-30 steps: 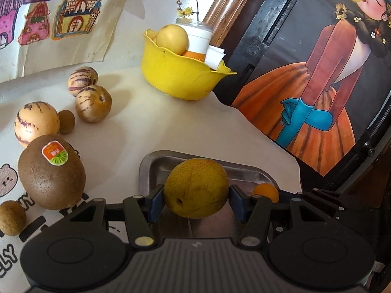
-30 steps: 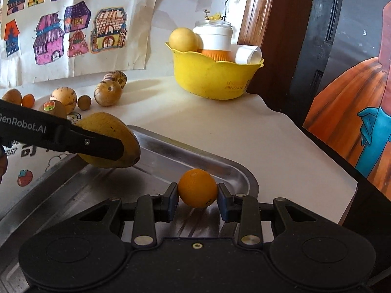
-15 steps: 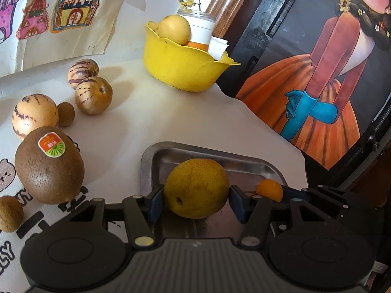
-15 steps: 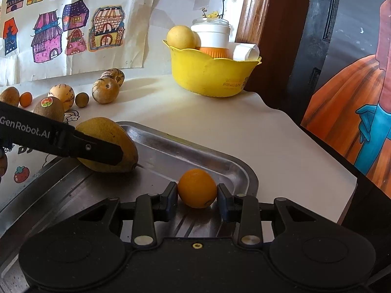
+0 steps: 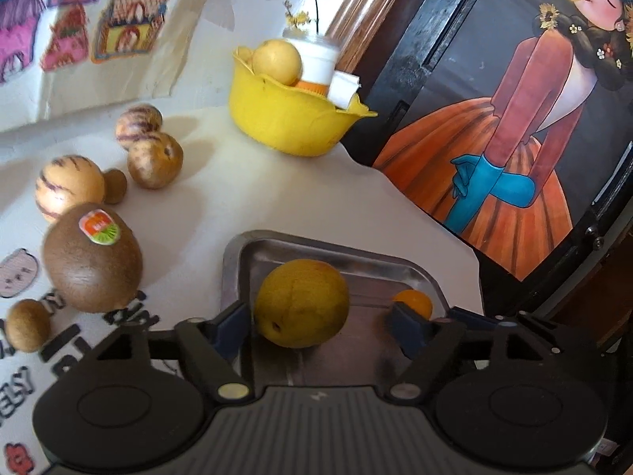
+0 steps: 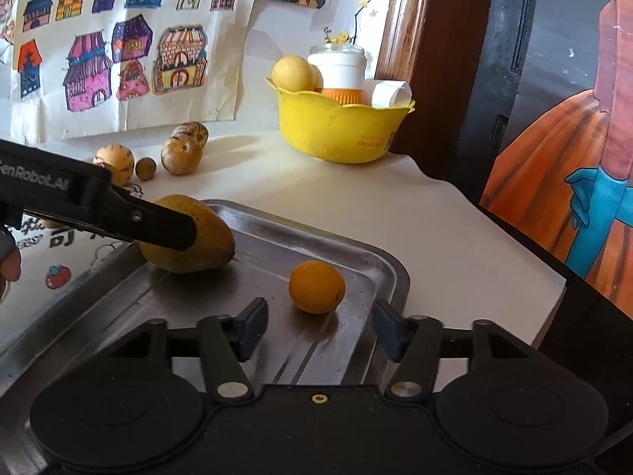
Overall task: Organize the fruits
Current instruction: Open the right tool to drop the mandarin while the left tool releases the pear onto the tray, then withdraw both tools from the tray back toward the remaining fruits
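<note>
A yellow pear (image 5: 300, 303) rests on the steel tray (image 5: 336, 243), between the jaws of my left gripper (image 5: 318, 322). Those jaws are opening, and the right pad stands well clear of the fruit. From the right wrist view the same pear (image 6: 198, 245) lies at the tray's (image 6: 316, 225) left side, partly behind the left gripper's black finger (image 6: 158, 225). A small orange (image 6: 316, 287) sits on the tray just ahead of my right gripper (image 6: 319, 326). The right jaws are opening too, with neither pad touching it. The orange (image 5: 413, 303) also peeks past the left gripper's right finger.
A yellow bowl (image 6: 340, 126) with a pale fruit and a white jar stands at the back by the wall. Left of the tray lie a kiwi (image 5: 93, 257), striped melons (image 5: 69, 188) and small brown fruits. The table edge (image 6: 514, 237) drops off at the right.
Both grippers have opened. The pear, lifted a second ago, now lies on the tray, and the orange has been let go there. The right gripper has drawn back slightly.
</note>
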Action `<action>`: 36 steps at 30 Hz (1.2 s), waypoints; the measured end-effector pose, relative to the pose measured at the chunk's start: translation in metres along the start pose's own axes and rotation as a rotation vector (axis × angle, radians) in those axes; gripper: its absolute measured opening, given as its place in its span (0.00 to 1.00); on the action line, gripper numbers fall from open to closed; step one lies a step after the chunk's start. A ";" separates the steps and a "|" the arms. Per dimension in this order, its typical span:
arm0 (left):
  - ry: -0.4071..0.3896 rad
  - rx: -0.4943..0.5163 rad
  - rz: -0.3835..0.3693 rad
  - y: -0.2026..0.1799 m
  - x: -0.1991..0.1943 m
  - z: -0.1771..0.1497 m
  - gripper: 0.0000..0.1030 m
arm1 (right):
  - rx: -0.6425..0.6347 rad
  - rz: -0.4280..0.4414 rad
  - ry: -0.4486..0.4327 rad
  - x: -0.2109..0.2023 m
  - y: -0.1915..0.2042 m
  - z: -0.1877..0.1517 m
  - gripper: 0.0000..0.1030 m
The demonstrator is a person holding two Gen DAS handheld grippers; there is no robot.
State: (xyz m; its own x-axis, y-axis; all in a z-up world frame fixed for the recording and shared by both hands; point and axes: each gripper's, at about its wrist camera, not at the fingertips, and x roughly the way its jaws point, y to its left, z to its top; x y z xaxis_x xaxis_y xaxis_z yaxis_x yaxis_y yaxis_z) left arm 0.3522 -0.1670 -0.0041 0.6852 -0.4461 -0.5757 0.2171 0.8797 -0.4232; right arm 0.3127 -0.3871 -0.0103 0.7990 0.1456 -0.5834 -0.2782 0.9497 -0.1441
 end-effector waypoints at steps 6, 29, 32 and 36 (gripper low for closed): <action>-0.042 0.003 0.037 0.003 -0.032 -0.006 0.95 | 0.039 0.004 -0.030 -0.026 0.002 -0.003 0.74; -0.089 0.156 0.206 0.024 -0.150 -0.075 1.00 | 0.111 0.122 0.019 -0.127 0.061 -0.034 0.99; -0.056 0.140 0.198 0.034 -0.161 -0.084 1.00 | 0.113 0.132 0.044 -0.138 0.071 -0.042 0.99; -0.037 0.128 0.220 0.044 -0.176 -0.094 1.00 | 0.114 0.141 0.087 -0.150 0.085 -0.050 0.99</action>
State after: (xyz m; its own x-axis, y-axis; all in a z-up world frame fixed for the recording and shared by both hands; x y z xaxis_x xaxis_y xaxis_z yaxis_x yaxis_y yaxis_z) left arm 0.1757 -0.0648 0.0127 0.7500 -0.2370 -0.6175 0.1445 0.9698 -0.1967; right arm 0.1428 -0.3424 0.0256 0.7062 0.2595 -0.6587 -0.3181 0.9475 0.0323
